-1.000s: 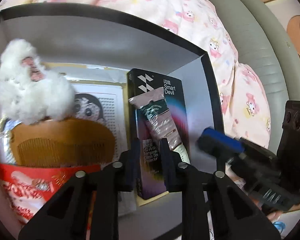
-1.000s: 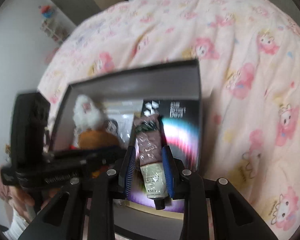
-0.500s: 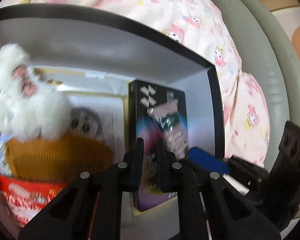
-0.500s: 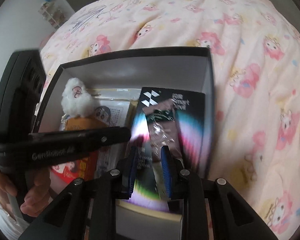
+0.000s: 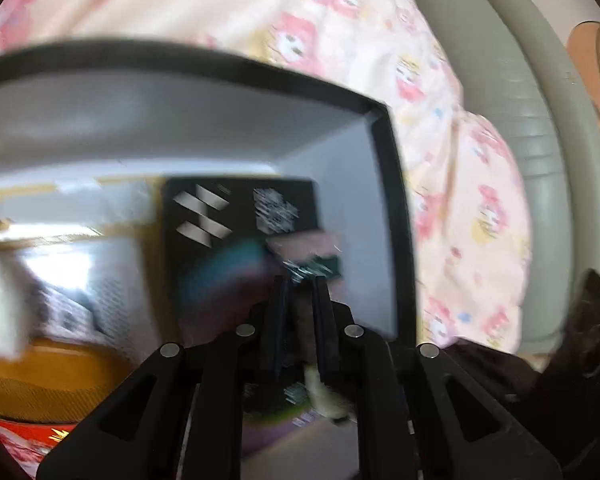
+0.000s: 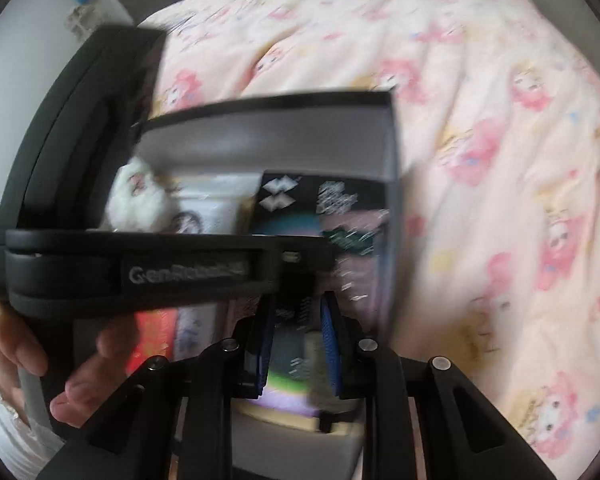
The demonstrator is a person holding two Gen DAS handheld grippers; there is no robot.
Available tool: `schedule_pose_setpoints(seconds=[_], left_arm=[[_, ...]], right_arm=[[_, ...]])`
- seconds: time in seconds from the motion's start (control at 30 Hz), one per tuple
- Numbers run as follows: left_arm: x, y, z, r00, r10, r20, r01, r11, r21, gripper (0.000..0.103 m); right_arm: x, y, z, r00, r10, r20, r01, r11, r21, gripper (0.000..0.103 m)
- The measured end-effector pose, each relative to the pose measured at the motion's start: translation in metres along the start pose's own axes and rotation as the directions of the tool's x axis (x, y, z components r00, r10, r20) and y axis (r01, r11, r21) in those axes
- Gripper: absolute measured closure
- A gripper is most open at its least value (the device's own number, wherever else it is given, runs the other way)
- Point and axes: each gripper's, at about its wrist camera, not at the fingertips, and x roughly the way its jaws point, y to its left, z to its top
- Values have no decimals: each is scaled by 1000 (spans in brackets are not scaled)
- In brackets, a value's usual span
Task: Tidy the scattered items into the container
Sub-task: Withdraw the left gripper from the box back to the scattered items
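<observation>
A black-rimmed grey box [image 5: 396, 208] [image 6: 392, 148] sits on the bed and holds several items. A pink tube [image 5: 304, 252] [image 6: 356, 248] lies on a black packet [image 5: 236, 216] [image 6: 296, 204] at the box's right side. My left gripper [image 5: 300, 292] is over the tube, its jaws narrow and close around the tube's lower part. My right gripper [image 6: 296, 332] hangs above the box's near edge with a gap between its blue pads [image 6: 332, 340]. Both views are blurred.
A white plush [image 6: 140, 196], an orange comb [image 5: 48, 380], a red packet [image 5: 20, 436] and printed cards fill the box's left side. The pink cartoon duvet [image 6: 500, 160] surrounds the box. A grey padded bed edge [image 5: 540, 120] runs at the right.
My left gripper has shifted right over the tube and its jaws have narrowed around it. My right gripper has drawn back from the tube. The tube now lies further right on the packet.
</observation>
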Motion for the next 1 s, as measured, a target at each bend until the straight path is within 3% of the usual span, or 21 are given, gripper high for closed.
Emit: schedule_pose_setpoints(seconds=[0.27, 0.43, 0.53, 0.6, 0.67, 0.73, 0.83, 1.0], left_arm=[[1, 5, -13, 996, -77, -43, 76, 997, -21, 93], [-12, 4, -35, 995, -83, -47, 83, 997, 0, 93], [-40, -2, -63, 998, -53, 19, 53, 998, 45, 92], [-28, -37, -42, 997, -42, 65, 38, 997, 64, 89], [-51, -46, -45, 991, -14, 130, 1, 996, 93, 82], [-77, -49, -51, 981, 12, 195, -37, 991, 125, 70], [-116, -51, -66, 960, 19, 280, -66, 985, 162, 61], [-173, -40, -89, 927, 35, 374, -107, 979, 174, 60]], right_arm=[[1, -1, -3, 1000, -23, -5, 23, 1000, -6, 83], [-8, -9, -12, 999, 49, 4, -50, 996, 68, 83], [-21, -5, -20, 997, 58, 43, -62, 993, 98, 83], [-36, 0, -23, 995, 51, 91, -61, 992, 109, 79], [-51, 6, -26, 990, 41, 136, -59, 990, 130, 68], [-66, 12, -29, 983, 38, 180, -65, 987, 148, 60], [-88, 24, -32, 973, 25, 230, -61, 987, 150, 56], [-121, 55, -33, 957, 53, 286, -83, 992, 92, 55]])
